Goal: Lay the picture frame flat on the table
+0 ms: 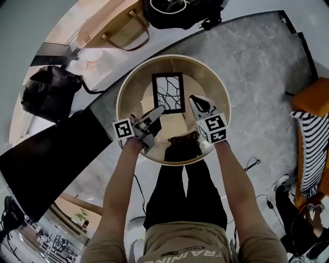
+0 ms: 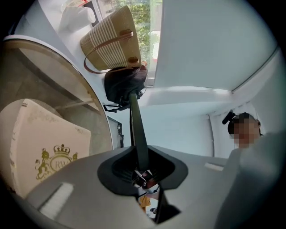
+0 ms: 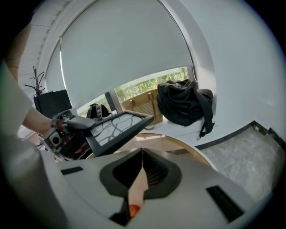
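Observation:
The black picture frame (image 1: 168, 92), with a branching line drawing behind its glass, is held over the round wooden table (image 1: 213, 82). My left gripper (image 1: 157, 111) is shut on its lower left edge. The left gripper view shows that edge as a thin black strip (image 2: 136, 127) running up from between the jaws (image 2: 143, 172). In the right gripper view the frame (image 3: 117, 128) hangs tilted above the tabletop, face up. My right gripper (image 1: 194, 100) is beside the frame's lower right corner, shut, with nothing between its jaws (image 3: 142, 154).
A cream box with a gold crown print (image 2: 47, 150) lies on the table under the frame's near end (image 1: 172, 125). Beyond the table are a woven bag (image 1: 115, 25), a black backpack (image 1: 180, 10) and a black bag (image 1: 49, 92). An orange chair (image 1: 313, 97) stands at the right.

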`<action>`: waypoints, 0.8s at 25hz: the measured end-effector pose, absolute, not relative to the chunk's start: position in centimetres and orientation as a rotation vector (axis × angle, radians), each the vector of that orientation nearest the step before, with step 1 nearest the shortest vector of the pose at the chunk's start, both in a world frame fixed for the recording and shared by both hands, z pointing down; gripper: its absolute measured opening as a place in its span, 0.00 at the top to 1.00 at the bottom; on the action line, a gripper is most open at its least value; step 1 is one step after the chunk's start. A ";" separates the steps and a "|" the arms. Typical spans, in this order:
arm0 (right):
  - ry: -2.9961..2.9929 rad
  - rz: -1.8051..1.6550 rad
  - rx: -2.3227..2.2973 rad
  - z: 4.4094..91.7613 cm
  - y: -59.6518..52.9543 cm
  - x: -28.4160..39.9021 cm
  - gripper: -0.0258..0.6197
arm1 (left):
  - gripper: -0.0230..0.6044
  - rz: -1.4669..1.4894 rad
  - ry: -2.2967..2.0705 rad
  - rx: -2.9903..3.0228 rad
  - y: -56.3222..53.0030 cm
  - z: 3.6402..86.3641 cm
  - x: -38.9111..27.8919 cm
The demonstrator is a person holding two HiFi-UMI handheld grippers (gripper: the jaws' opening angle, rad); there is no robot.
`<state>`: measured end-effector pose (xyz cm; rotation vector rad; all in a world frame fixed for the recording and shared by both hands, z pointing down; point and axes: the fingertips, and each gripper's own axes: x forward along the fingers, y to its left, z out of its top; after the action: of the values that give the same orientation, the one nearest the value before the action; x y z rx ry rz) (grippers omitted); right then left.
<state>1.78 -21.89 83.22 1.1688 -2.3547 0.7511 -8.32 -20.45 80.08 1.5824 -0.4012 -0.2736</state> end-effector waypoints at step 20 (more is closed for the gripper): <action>-2.292 0.872 1.169 89.8 -26.2 4.0 0.95 | 0.85 -0.136 -0.503 1.405 -29.0 90.2 -7.3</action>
<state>3.96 -26.21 89.82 1.1685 -2.2921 0.8717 -7.31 -29.02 90.22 1.4055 -0.5035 -0.1362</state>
